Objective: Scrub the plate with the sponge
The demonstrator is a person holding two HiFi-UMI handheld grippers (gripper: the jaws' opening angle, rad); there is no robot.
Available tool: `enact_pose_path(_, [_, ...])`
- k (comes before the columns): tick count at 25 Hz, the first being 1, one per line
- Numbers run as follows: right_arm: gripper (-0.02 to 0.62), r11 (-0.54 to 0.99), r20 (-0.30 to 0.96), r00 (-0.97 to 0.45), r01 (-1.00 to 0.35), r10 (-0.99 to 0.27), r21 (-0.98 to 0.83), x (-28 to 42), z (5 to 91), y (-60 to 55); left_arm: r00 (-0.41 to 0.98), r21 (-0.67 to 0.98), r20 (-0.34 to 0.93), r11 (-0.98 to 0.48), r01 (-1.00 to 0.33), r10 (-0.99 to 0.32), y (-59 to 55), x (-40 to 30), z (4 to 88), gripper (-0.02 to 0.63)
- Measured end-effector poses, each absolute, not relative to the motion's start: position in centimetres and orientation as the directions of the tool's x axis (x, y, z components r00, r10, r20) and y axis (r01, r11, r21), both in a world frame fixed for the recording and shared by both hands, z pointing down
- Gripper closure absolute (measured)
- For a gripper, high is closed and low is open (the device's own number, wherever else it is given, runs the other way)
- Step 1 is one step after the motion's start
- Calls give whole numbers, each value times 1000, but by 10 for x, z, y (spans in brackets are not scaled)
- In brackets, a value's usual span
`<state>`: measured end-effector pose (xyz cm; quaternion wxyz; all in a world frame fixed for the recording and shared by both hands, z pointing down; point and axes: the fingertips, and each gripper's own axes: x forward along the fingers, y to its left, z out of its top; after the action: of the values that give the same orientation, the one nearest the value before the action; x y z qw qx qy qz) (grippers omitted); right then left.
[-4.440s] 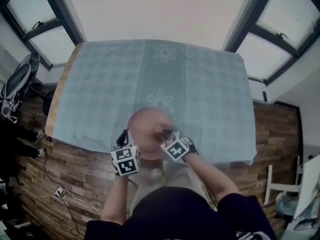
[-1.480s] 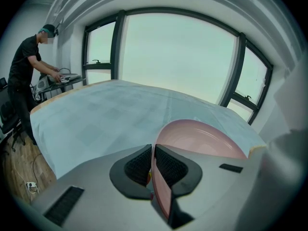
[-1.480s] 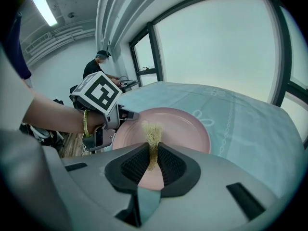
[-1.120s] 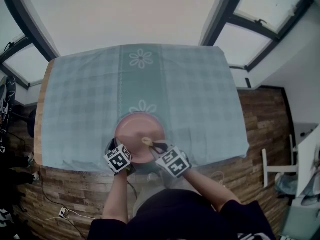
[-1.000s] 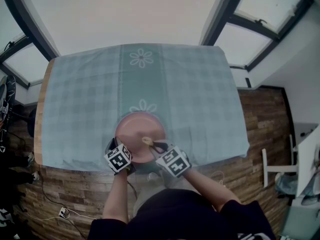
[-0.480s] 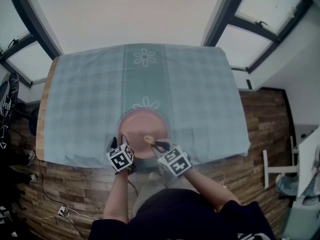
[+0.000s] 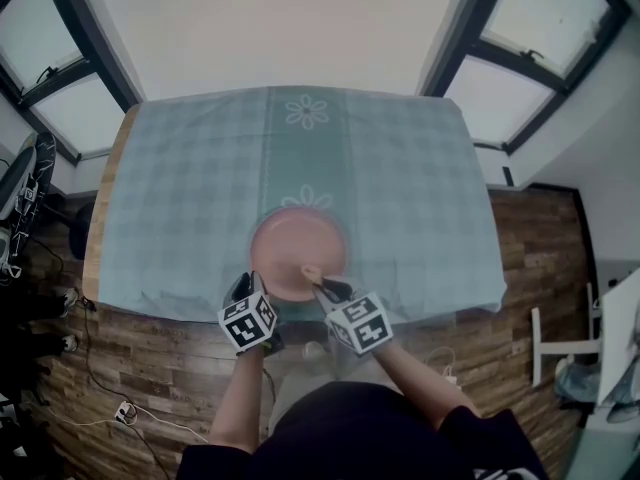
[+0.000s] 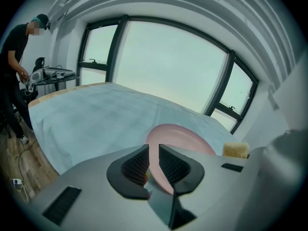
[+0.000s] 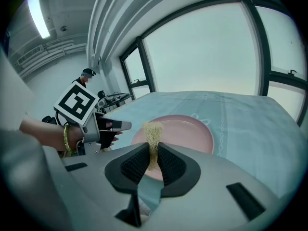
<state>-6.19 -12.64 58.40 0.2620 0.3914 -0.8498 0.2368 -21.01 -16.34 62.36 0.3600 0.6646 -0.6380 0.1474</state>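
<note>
Your right gripper (image 9: 153, 159) is clamped on the sponge (image 9: 153, 134). In the right gripper view the yellowish pad is squeezed thin between the two jaws, and its frayed top sticks up above them. In the head view the sponge (image 7: 311, 274) sits over the lower right part of the pink plate (image 7: 295, 240), close to the rim nearest you. A second ago it was a little further in towards the plate's middle.

Your left gripper (image 7: 240, 288) has drawn back. A second ago in the head view it sat against the plate's lower left rim. Now it lies lower in the frame, just beside that rim and apart from it. Its jaws have just been closing and now stand with a narrow gap. In the left gripper view the plate (image 8: 185, 137) shows through that gap, beyond the jaws, and the pads do not press on it. The sponge (image 8: 236, 149) shows at the right of that view, past the plate.

The plate lies on the blue-green checked tablecloth (image 7: 420, 198) that covers the worktop (image 7: 98, 238). It is at the lower centre of the head view, just below the cloth's nearer flower print (image 7: 308, 196), and it has kept that place against the flower. The whole worktop sits a little further right in the frame than a second ago.
</note>
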Motion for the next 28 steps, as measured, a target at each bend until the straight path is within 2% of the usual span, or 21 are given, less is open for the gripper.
enact_pose_path(2, [541,573,619,-562,-792,-549,-211,-61,580,-121,148,303,642,71,-950,-752,-154,-207,613,561])
enact_pose_path(6, [541,563,583,-574,-795,-575,-227,-56,566,-116,170,308,610,34,-951,-774,-138,-194,589,593])
enact_pose_path(16, [541,599,523,-620,-765,-585,-237,-39,535,-95,211,275,562,-60,-959,-800,-101,-149,550,595])
enact_pose_path(28, [541,681,502,-687,-693,-525,-236,1,517,-41,171,281,558,-9,-960,-812,-39,-101,534,595])
